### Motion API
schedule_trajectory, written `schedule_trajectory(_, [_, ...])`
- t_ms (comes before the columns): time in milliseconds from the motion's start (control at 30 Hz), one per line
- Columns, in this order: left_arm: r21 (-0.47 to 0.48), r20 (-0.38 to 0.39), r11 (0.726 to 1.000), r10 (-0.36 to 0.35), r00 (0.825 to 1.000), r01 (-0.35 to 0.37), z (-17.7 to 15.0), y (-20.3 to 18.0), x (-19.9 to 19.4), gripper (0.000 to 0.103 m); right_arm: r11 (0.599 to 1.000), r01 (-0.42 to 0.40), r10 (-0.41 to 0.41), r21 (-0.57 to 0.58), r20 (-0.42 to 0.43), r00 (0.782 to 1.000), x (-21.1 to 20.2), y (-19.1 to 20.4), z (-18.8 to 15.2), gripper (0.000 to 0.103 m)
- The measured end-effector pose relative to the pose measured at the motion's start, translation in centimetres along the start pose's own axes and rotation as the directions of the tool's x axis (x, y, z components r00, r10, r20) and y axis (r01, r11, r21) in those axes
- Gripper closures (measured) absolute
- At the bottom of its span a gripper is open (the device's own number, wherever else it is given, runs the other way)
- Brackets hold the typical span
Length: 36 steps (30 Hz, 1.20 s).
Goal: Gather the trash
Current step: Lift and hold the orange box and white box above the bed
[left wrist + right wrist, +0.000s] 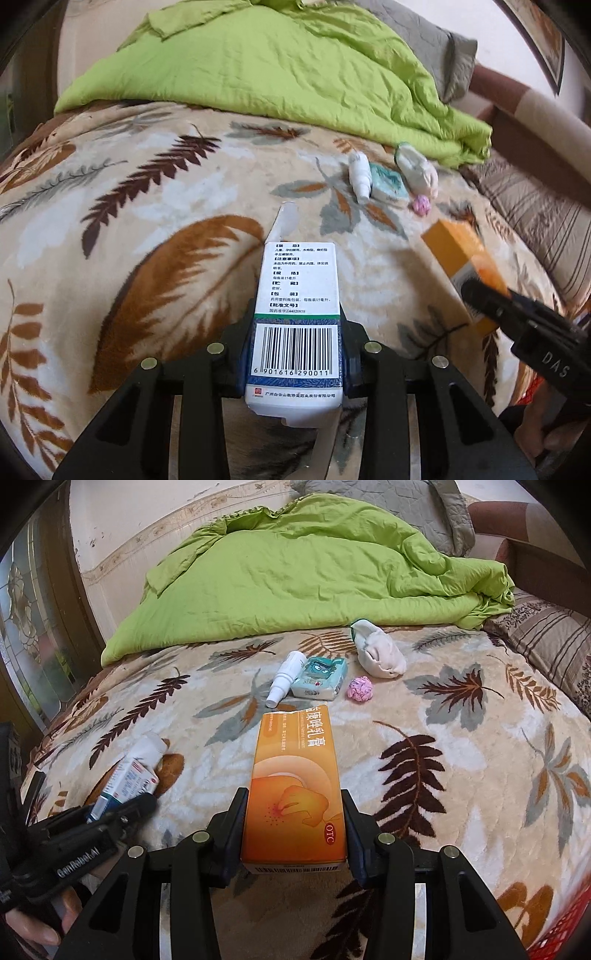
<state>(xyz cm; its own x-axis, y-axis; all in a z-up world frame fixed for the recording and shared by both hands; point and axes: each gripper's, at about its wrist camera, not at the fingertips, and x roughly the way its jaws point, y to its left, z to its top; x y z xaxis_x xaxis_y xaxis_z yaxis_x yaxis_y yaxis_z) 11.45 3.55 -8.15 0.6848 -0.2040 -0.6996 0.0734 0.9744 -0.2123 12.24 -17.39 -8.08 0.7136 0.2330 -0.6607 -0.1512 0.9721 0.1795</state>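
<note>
While the left gripper [297,354] squeezes a white medicine box [299,314] tight, the right gripper [294,830] squeezes an orange box [295,786], both above the leafy blanket [461,738], with a pink paper ball [360,689] at one o'clock.

Both claws were occupied: the left claw [297,354] was clamped on a white-and-blue cardboard medicine box [299,314], the right claw [293,823] on an orange cardboard ointment box [295,790], each box jutting forward past its fingertips. Ahead, a cluster blocked the middle of the leaf-patterned fleece blanket [461,775]: a white plastic spray bottle [286,677] touching a teal tissue packet [321,677], a crumpled pink paper ball [360,689] just beside it, and a rolled white sock [380,657] behind. A bunched lime-green quilt [295,576] walled off the far side. Open blanket lay left and right of the cluster. The two claws sat close side by side.
</note>
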Motion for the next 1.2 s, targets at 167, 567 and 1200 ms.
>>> schedule_trajectory(167, [0.054,0.055,0.997,0.047,0.997,-0.05,0.1,-1.0,-0.5,0.069,1.0,-0.008,0.008,0.003,0.01,1.0,0.0,-0.1,0.1,0.053])
schedule_trajectory(567, [0.197,0.143,0.96,0.171,0.975,-0.198,-0.7,-3.4,-1.1,0.069,1.0,-0.008,0.008,-0.002,0.043,0.999,-0.9,0.1,0.0,0.052])
schedule_trajectory(1200, [0.208,0.168,0.953,0.186,0.968,-0.219,-0.9,-3.7,-1.6,0.069,1.0,0.003,-0.003,-0.008,0.035,0.999,-1.6,0.3,-0.5,0.052])
